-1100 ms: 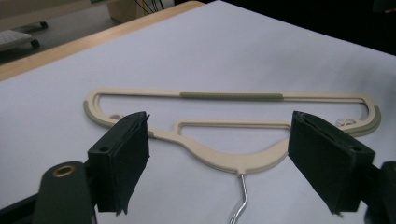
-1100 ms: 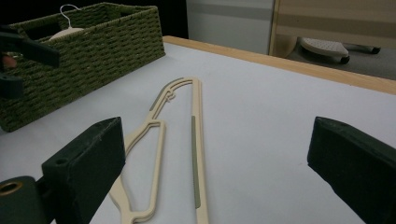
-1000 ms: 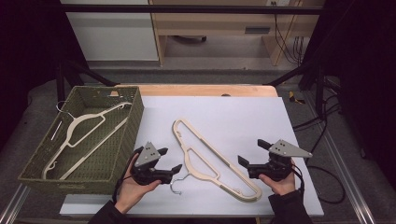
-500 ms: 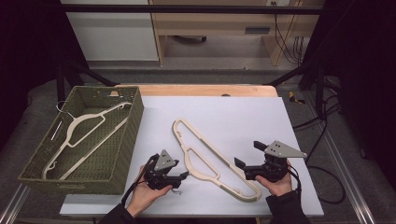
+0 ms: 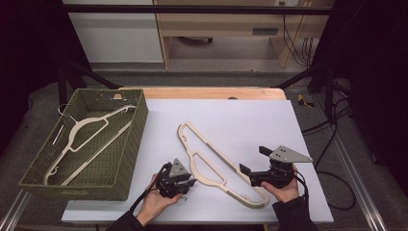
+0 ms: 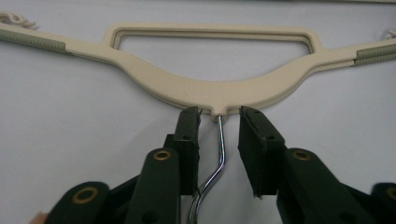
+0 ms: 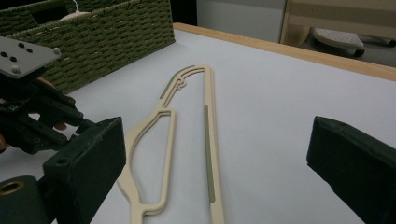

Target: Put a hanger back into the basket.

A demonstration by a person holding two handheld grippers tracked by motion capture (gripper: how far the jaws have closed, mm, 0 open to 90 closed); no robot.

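In the high view we see a cream hanger (image 5: 219,166) lying flat on the white table (image 5: 250,120), running from the middle of the frame down toward the lower right. Its metal hook (image 5: 182,195) points to the lower left, where the left gripper (image 5: 185,185) sits in a hand (image 5: 155,204).

In the left gripper view the hook (image 6: 218,154) stands between the two black jaws, which have just been closing around it. There is a narrow gap on each side of the wire, so the pads do not press it yet. The tips of the jaws are just beside the neck of the hanger (image 6: 210,91), in the middle of that frame.

The right gripper (image 5: 252,161) rests at the lower right of the high view, near the long bar of the hanger. Its jaws are spread wide with nothing between them; in the right gripper view the hanger (image 7: 187,140) lies on the table ahead of them.

At the left of the high view stands a green woven basket (image 5: 120,159) with another cream hanger (image 5: 82,139) inside it.
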